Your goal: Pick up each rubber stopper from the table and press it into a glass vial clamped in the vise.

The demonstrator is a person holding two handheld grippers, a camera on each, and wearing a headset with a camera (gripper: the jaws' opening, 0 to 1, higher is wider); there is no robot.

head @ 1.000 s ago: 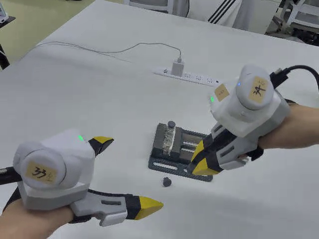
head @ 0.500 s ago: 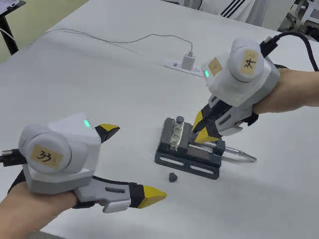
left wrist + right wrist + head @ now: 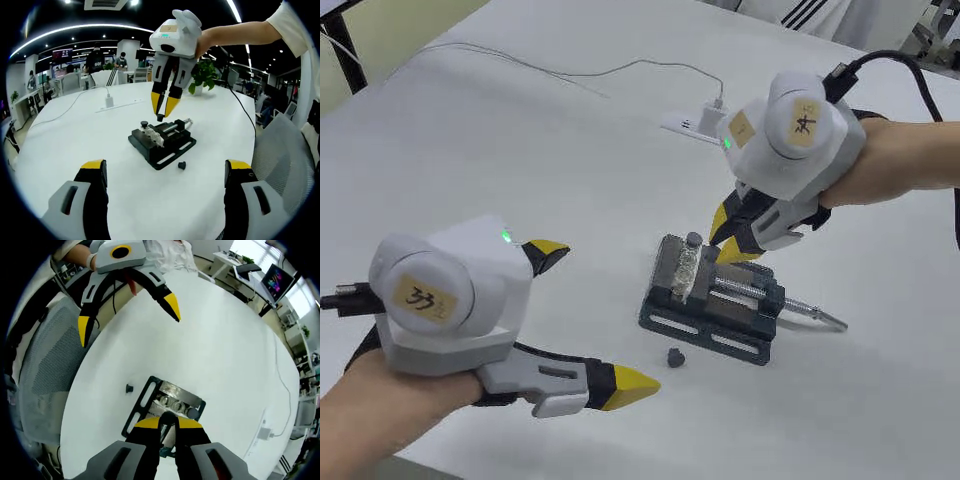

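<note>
At a white table (image 3: pixel 520 150), a person's right gripper (image 3: pixel 730 240) hangs over a small black vise (image 3: pixel 745 300), its yellow-tipped jaws drawn narrow on a dark stopper (image 3: pixel 159 118) pinched at the tips. In the left gripper view that stopper sits just above the vise and clear of it. In the head view the tips lie at about 1 o'clock from the glass vial (image 3: pixel 686 270) clamped upright between the vise's plates. The vial already carries a grey plug (image 3: pixel 693 239) in its mouth. How many vials stand in the clamp cannot be told.

A loose stopper (image 3: pixel 674 356) lies on the table at about 7 o'clock from the vise, just off its base and not touching it.

The left gripper (image 3: pixel 598 316) is held low at about 8 o'clock in the head view, well apart from the vise. Its jaws are spread wide with nothing between them, and they point toward the vise and the loose stopper.

A white power strip (image 3: pixel 688 125) lies at 12 o'clock beyond the vise, and a thin cable (image 3: pixel 570 73) trails from it toward 10 o'clock.
</note>
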